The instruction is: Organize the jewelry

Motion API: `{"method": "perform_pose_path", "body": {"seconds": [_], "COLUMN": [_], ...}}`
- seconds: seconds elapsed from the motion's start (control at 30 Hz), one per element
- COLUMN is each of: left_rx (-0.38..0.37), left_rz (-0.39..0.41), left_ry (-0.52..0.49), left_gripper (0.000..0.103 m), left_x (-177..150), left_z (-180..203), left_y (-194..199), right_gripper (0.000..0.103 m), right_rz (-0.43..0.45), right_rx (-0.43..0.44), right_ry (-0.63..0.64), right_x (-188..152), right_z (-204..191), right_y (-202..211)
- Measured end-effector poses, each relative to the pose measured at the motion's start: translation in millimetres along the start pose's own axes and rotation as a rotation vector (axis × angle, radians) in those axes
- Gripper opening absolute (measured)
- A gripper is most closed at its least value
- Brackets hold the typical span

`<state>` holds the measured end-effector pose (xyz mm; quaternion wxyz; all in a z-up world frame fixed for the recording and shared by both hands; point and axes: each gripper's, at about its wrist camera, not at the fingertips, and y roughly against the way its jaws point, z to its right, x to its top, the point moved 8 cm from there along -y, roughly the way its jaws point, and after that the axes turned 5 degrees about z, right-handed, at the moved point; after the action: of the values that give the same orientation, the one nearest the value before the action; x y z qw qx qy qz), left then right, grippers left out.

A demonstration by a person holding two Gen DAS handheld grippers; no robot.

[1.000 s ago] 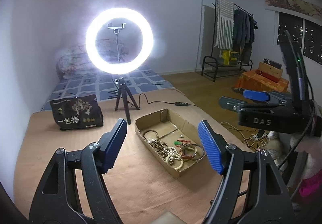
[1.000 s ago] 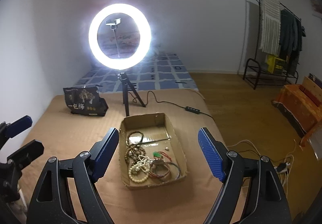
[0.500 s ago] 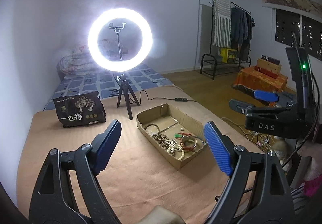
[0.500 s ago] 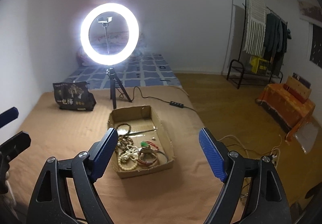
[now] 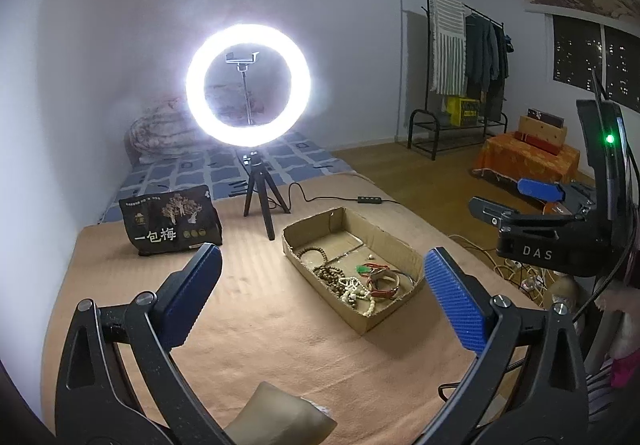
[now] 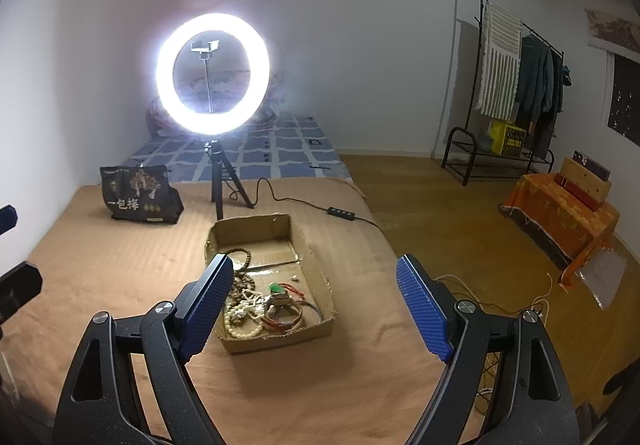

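Note:
An open cardboard box (image 5: 392, 245) (image 6: 308, 257) lies on the tan bed cover (image 5: 260, 305). It holds a tangle of jewelry (image 5: 356, 283) (image 6: 260, 301): brown bead strands, a white bead strand, red bangles and a green piece. My left gripper (image 5: 322, 299) is open and empty, held well above the cover, left of and short of the box. My right gripper (image 6: 316, 305) is open and empty, hovering above the box's near end. The right gripper also shows at the right of the left wrist view (image 5: 516, 201).
A lit ring light on a small tripod (image 5: 248, 85) (image 6: 212, 73) stands behind the box, its cable (image 5: 352, 199) running right. A dark snack bag (image 5: 170, 221) (image 6: 138, 195) sits at the back left. A beige object (image 5: 276, 417) lies at the near edge. The cover's right edge drops to the wooden floor.
Both grippers have drawn back and up from the box, which now looks smaller and farther. Both stay open and empty.

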<state>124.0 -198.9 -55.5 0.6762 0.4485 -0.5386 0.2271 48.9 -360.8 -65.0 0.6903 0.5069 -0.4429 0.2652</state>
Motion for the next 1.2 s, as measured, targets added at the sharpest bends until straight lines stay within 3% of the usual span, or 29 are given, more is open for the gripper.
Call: {"method": "perform_pose_path", "body": {"seconds": [1.2], "left_rx": [0.027], "left_rz": [-0.051], "left_ry": [0.042], "left_gripper": [0.103], "left_x": [-9], "left_z": [-12], "left_y": [-11], "right_gripper": [0.084], "right_rz": [0.002], "right_rx": [0.007], "right_ry": [0.025], "right_x": [-2], "right_z": [-10], "right_y": [-4]}}
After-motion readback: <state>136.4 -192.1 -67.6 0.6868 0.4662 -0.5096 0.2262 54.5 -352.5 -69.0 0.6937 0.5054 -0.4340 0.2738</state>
